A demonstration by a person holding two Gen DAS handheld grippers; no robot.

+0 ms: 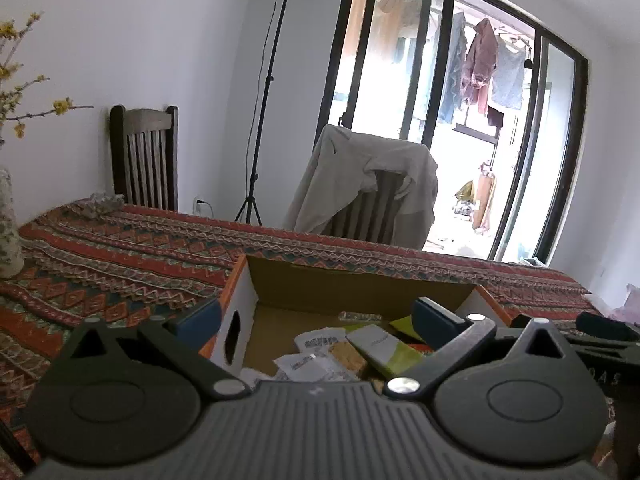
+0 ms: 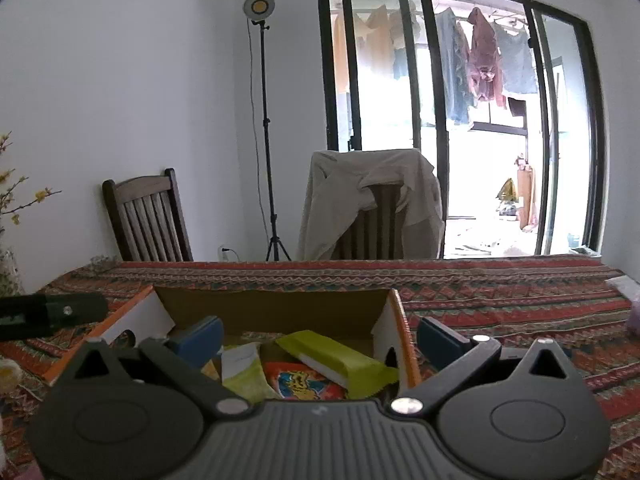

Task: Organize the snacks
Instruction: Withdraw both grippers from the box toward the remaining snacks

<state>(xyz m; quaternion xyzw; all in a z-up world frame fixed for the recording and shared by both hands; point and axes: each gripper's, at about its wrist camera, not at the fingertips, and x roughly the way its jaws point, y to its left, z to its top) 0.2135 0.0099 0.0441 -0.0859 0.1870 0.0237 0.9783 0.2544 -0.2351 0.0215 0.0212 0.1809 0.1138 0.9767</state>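
cardboard box (image 2: 280, 312) – open top, orange outside, white end walls, straddled by both spread finger pairs | left gripper (image 1: 316, 320) – wide open, empty | right gripper (image 2: 320, 338) – wide open, empty | snacks (image 2: 340, 360) – yellow-green, orange, white packets heaped inside, between fingers

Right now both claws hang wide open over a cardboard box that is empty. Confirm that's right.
Not quite: the cardboard box is not empty. The right wrist view shows snack packets lying inside it. The left claw and right claw do hang wide open over it.
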